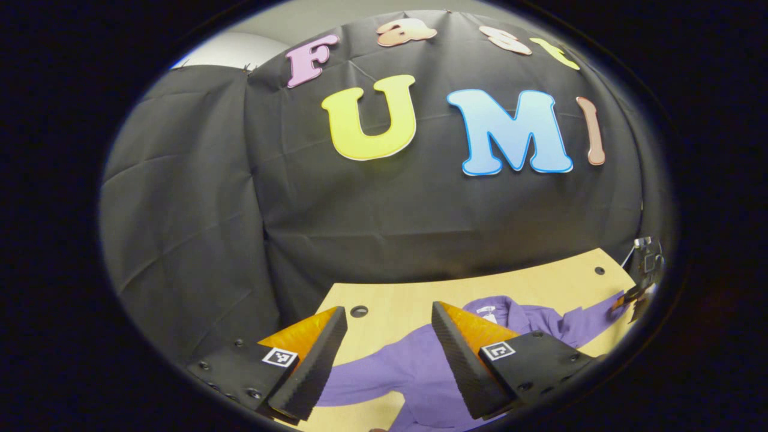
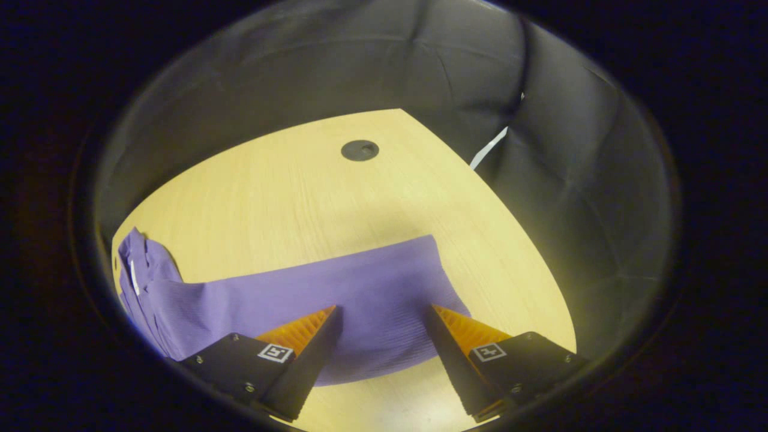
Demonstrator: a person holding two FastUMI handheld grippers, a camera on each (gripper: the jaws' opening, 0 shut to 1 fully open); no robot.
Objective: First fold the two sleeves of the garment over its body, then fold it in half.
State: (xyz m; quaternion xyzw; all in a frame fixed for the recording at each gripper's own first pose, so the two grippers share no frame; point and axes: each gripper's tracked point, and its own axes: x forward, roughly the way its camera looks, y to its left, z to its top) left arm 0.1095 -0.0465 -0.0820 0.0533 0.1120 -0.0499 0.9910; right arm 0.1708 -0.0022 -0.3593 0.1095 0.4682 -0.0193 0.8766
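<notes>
No brand or wording was legible: your fingers (image 1: 465, 363) bore only square black-and-white code tags, and the white neck label (image 1: 486, 311) on the purple garment (image 1: 420, 366) was too small to read. Your left gripper (image 1: 389, 336) stood open above the wooden table (image 1: 540, 279), the garment spread flat beneath and beyond it. Your right gripper (image 2: 384, 333) was likewise open, poised over one sleeve (image 2: 336, 294) near its cuff end, gripping nothing.
</notes>
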